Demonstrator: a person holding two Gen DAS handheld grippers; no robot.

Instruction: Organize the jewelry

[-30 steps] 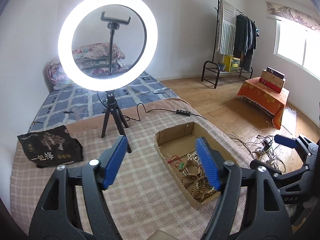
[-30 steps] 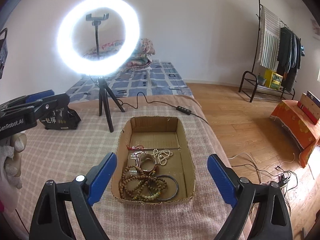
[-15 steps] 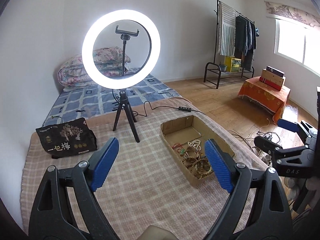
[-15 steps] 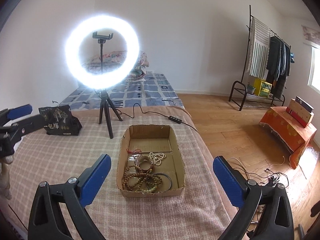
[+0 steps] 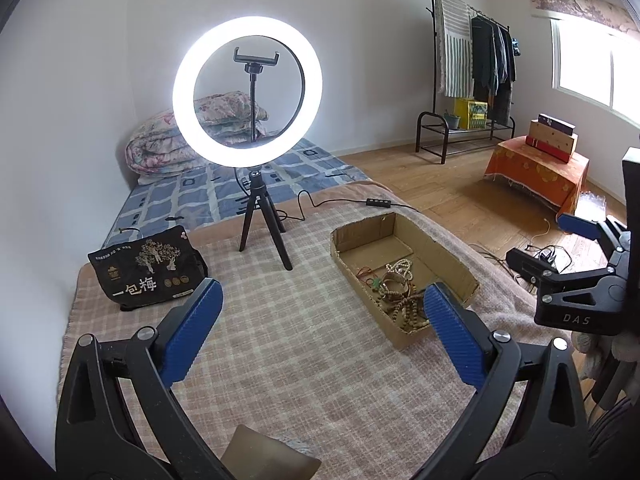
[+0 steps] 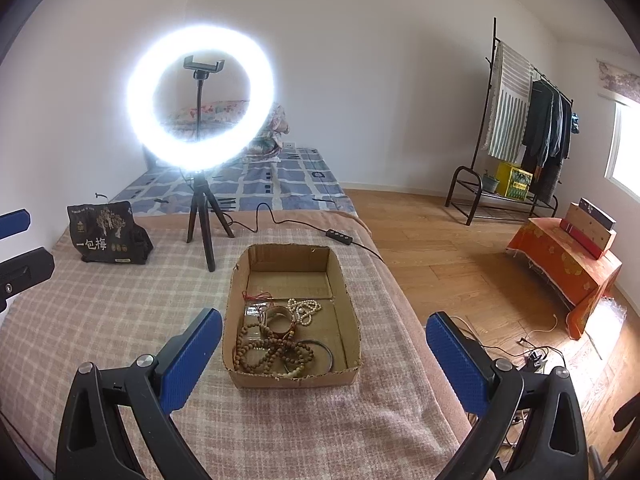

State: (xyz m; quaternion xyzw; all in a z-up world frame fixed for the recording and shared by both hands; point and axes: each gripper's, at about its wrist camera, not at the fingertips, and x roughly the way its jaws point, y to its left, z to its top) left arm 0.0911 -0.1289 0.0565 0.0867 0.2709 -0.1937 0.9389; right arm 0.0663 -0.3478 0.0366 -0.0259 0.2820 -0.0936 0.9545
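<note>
A shallow cardboard box (image 6: 348, 280) lies on the checked blanket (image 6: 100, 320); it also shows in the left wrist view (image 5: 440, 248). In it lie wooden bead strings (image 6: 272, 354), a white bead string (image 6: 306, 310), a dark bangle (image 6: 320, 354), a wide bangle (image 6: 280, 320) and a red cord (image 6: 256, 298). My right gripper (image 6: 324, 354) is open and empty, held above the box's near end. My left gripper (image 5: 322, 332) is open and empty, above the blanket left of the box. The right gripper shows at the right edge of the left wrist view (image 5: 576, 264).
A lit ring light on a black tripod (image 6: 202, 216) stands behind the box, its cable and switch (image 6: 340, 236) running right. A black printed bag (image 6: 106, 234) lies at the back left. The bed's edge drops to a wooden floor (image 6: 460, 264) with cables.
Both grippers have pulled back and risen away from the box, so it looks smaller and farther off. Both stay open and empty. The jewelry has not moved.
</note>
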